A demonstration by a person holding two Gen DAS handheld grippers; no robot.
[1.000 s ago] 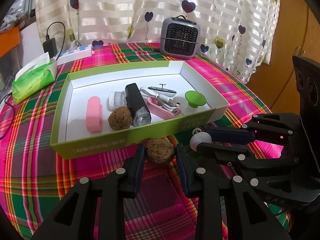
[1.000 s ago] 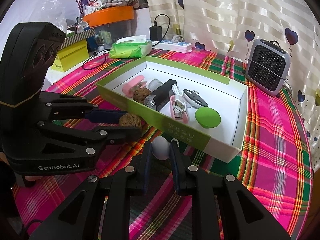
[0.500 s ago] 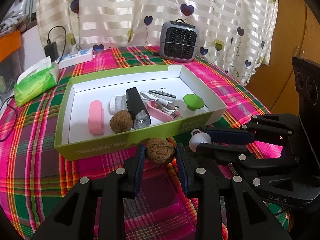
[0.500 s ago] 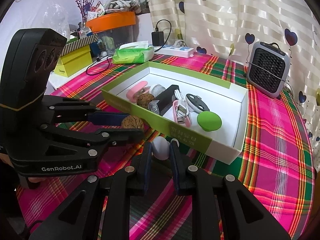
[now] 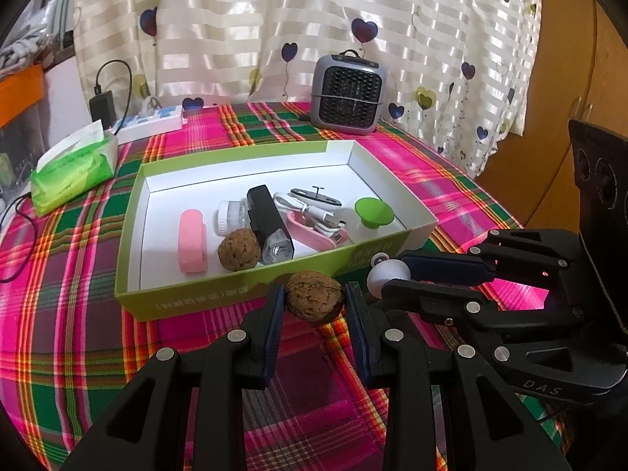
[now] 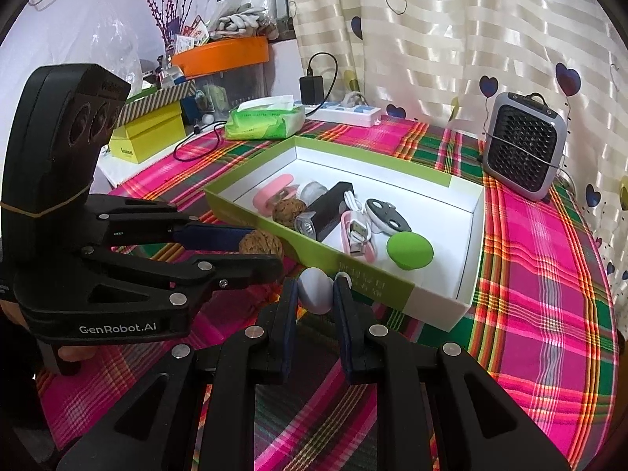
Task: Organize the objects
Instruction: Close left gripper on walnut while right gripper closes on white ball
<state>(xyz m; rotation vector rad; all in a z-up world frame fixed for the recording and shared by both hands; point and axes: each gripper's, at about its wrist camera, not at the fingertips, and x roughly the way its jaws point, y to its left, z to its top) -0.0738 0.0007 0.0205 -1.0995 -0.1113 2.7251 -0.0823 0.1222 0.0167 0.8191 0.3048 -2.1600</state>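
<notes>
Both tools are built of matte black plastic links, joined by round silver screw heads. Each finger is lined with a dark blue pad. On the left claw (image 6: 271, 253) the white lettering "GenRobot.AI" is printed along the base, and a tall black housing with round lens recesses is mounted behind it, crossed by a thin yellowish band. On the right claw (image 5: 382, 272) the letters "DAS" are seen on the base, with a similar housing.

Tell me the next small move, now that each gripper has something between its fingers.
Probably carry the brown wrinkled walnut in the left gripper forward over the green-rimmed white box and release; it sits just outside the near wall, beside another walnut already inside.
</notes>
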